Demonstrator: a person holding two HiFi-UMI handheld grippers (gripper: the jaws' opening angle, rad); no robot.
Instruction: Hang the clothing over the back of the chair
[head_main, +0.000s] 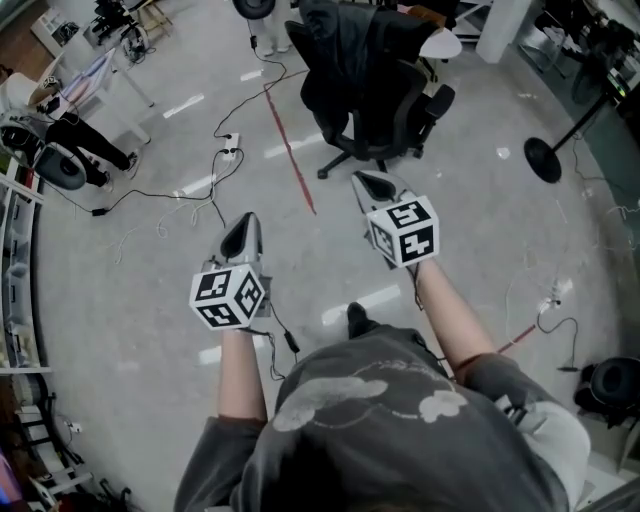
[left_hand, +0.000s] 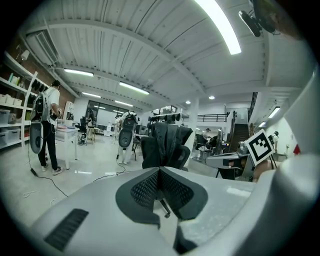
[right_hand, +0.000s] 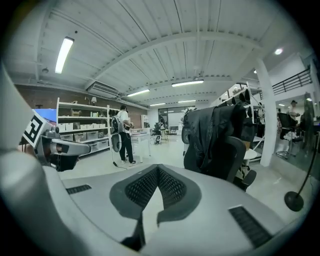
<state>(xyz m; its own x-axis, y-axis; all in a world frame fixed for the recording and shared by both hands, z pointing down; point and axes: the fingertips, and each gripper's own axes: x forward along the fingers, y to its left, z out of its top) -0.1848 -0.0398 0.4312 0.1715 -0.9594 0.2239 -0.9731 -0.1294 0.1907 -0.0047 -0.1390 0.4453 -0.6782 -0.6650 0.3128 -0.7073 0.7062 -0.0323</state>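
While we reach both forward and slightly downward, our left gripper (head_main: 246, 222) and right gripper (head_main: 371, 184) have fingers (left_hand: 147, 189) pressed together, empty; one clothing (head_main: 340, 42) drapes one chair (head_main: 395, 115) at twelve o'clock.

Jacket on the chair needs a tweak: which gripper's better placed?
Right, probably. The right gripper sits nearer the chair and draped jacket than the left gripper; both shut, empty.

The left gripper (head_main: 243, 230) and the right gripper (head_main: 372, 184) are held out in front on bare forearms, side by side and apart, each angled slightly downward. The right gripper is further forward. On both grippers the fingers meet tip to tip with nothing between them.
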